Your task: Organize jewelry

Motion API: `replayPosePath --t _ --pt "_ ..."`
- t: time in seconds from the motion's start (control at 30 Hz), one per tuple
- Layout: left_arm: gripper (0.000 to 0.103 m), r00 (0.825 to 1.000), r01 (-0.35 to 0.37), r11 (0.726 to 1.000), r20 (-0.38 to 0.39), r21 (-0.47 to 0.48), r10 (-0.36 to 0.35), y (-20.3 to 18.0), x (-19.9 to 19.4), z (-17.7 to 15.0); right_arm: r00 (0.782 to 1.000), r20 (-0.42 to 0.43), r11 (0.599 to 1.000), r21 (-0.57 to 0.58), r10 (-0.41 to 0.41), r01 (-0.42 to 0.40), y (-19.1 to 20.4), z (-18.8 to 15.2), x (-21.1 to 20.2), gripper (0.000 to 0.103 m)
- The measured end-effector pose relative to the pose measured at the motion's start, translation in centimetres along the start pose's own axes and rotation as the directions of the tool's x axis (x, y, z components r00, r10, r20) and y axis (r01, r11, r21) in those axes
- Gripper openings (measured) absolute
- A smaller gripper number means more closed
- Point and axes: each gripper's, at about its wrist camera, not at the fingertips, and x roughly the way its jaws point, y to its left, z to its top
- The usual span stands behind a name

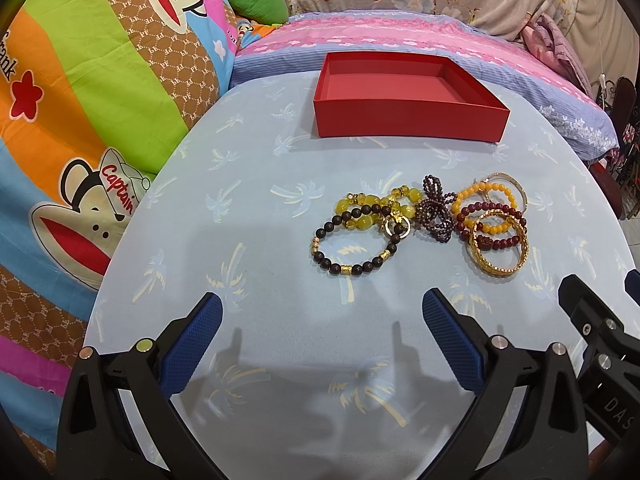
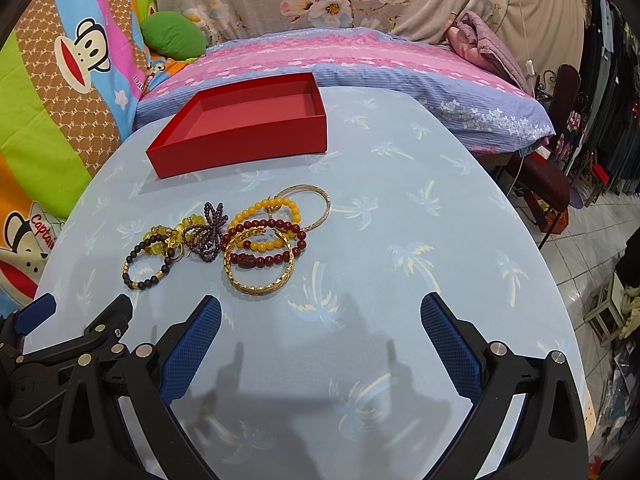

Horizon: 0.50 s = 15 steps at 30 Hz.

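Note:
A pile of bracelets lies mid-table: a dark bead bracelet (image 1: 352,242) (image 2: 146,266), yellow glass beads (image 1: 370,204) (image 2: 160,240), a purple bead cluster (image 1: 434,210) (image 2: 208,232), orange and dark red bead bracelets (image 1: 486,200) (image 2: 264,236), a gold bangle (image 1: 500,248) (image 2: 258,268) and a thin bangle (image 2: 316,204). An empty red box (image 1: 408,120) (image 2: 240,140) stands behind them. My left gripper (image 1: 322,312) is open and empty, in front of the pile. My right gripper (image 2: 320,312) is open and empty, in front and right of the pile.
The table (image 1: 260,184) (image 2: 420,240) has a light blue palm-print cloth. A bed with pink and purple covers (image 1: 380,36) and a cartoon monkey quilt (image 1: 80,120) lie behind and left. Chairs and clothes racks (image 2: 560,160) stand on the right.

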Motion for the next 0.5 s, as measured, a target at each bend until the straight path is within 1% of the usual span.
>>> replayPosePath --t 0.5 --pt "0.096 1.000 0.011 1.000 -0.013 0.002 -0.011 0.07 0.48 -0.19 1.000 -0.010 1.000 0.005 0.002 -0.002 -0.37 0.11 0.54 0.096"
